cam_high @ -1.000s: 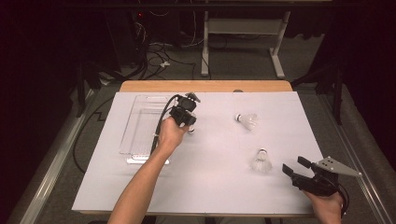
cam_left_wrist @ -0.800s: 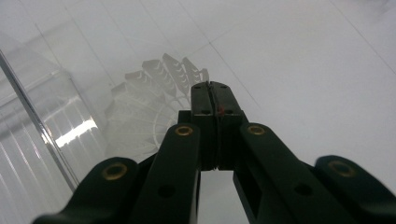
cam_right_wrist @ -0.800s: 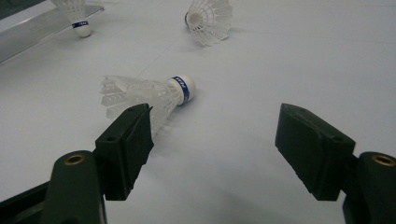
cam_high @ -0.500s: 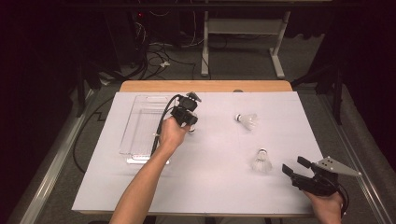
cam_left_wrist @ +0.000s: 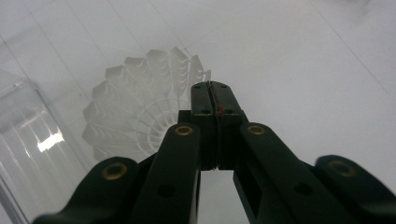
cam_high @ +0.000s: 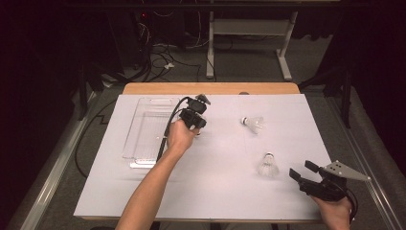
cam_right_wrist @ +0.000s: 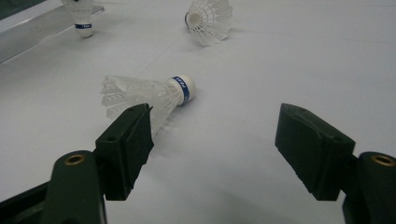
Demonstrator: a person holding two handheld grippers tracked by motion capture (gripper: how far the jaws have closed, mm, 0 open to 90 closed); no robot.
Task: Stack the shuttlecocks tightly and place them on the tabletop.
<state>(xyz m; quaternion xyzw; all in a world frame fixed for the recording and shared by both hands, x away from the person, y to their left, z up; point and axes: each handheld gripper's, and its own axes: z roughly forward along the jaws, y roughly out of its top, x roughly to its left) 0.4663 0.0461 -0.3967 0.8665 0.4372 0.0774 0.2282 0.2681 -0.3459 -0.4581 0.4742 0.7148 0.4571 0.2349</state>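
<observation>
A: Shuttlecock (cam_left_wrist: 140, 112) — white, feathered skirt fanned out, seen from the open end in the left gripper view. The left gripper (cam_left_wrist: 214, 95) has its fingers clenched on the skirt's rim, one feather tip pinched between the pads.

B: High view puts the left gripper (cam_high: 195, 115) just right of the clear plastic tray (cam_high: 143, 129), over the white sheet on the bench (cam_high: 210, 88). The held shuttlecock is hidden there behind the hand.

A: Right gripper (cam_right_wrist: 215, 144): fingers released, wide apart, nothing between them. A second shuttlecock (cam_right_wrist: 149, 95) lies on its side just ahead — white cork cap, blue band with lettering too small to read.

B: Third shuttlecock (cam_right_wrist: 210, 18) farther off, also tipped over. In the high view the two lie well apart, with the right gripper (cam_high: 301, 173) near the bench's front right corner.

A: Tray wall ribbed, glossy.
</observation>
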